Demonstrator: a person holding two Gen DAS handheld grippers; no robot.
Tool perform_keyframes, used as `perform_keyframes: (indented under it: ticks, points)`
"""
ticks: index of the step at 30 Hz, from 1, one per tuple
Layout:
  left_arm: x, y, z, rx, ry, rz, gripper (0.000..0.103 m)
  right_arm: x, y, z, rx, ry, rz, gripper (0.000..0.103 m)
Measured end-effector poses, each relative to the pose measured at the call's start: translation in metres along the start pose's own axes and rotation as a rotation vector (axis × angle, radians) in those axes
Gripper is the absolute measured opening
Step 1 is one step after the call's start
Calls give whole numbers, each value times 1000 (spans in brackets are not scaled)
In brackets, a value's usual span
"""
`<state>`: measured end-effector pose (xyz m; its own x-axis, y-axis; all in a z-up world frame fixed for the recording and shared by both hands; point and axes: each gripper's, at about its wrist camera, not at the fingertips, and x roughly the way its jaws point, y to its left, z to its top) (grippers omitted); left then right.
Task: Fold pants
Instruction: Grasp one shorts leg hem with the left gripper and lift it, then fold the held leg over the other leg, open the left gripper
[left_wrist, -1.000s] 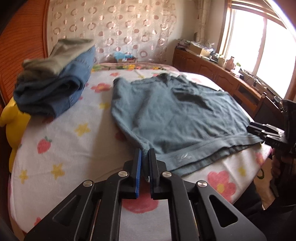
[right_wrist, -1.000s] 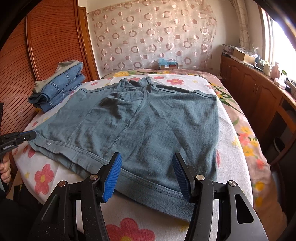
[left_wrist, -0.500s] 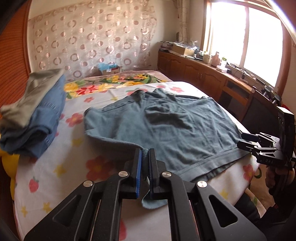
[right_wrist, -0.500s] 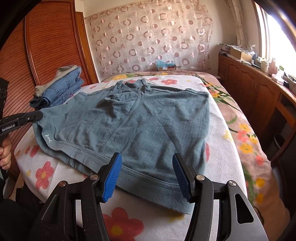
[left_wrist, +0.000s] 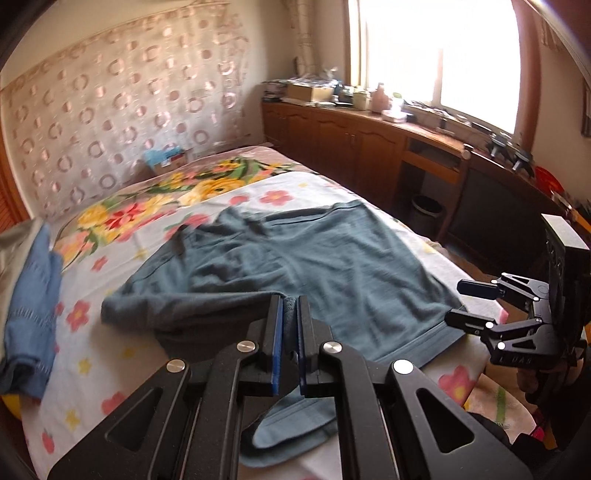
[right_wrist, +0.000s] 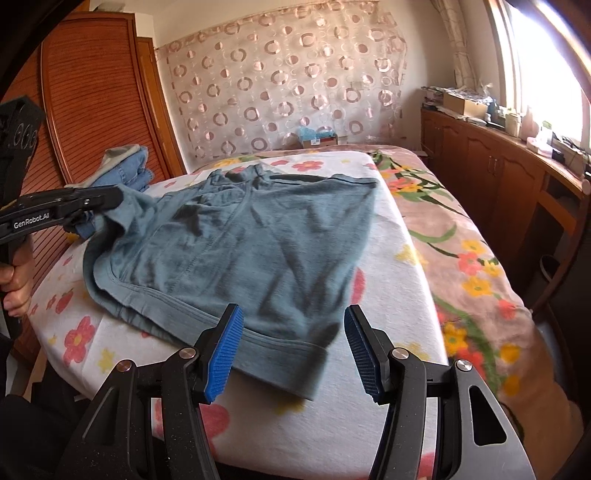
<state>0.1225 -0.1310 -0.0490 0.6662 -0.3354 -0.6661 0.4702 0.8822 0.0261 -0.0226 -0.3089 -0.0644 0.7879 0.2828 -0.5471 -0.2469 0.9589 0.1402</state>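
two hand-held grippers work the teal-blue knit cotton pants (right_wrist: 236, 251) spread on the flower-print bed (right_wrist: 391, 406). left hand-held gripper (left_wrist: 290, 314) is clenched on one hem corner, lifted off the sheet, likely so that side can fold across. right hand-held gripper (right_wrist: 293, 350) hovers with blue pads spread wide over the near hem, grasping nothing, probably placed to pin or catch it.

Daylight from the blown-out window (left_wrist: 439, 55) lights the room; fisheye edges curve and darken, with slight motion blur.
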Motion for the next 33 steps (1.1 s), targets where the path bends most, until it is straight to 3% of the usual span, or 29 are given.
perform_keyframes:
  ticks: [8,19,27,30,33]
  points:
    - [24,-29,21,44,27,-51,8,-5,-11,-5,25,-18,-12,59]
    - [27,-65,42,98,22,-119,8,-7,-9,-9,32,-26,-15,59]
    - [37,-63,37,87,49,-104,8,-6,-9,-8,26,-29,-18,59]
    - [37,-59,34,81,55,-78,18,-5,-10,-9,26,-25,-18,59]
    - [34,-52,30,73,41,-61,35,-2,-8,-7,19,-23,-17,59]
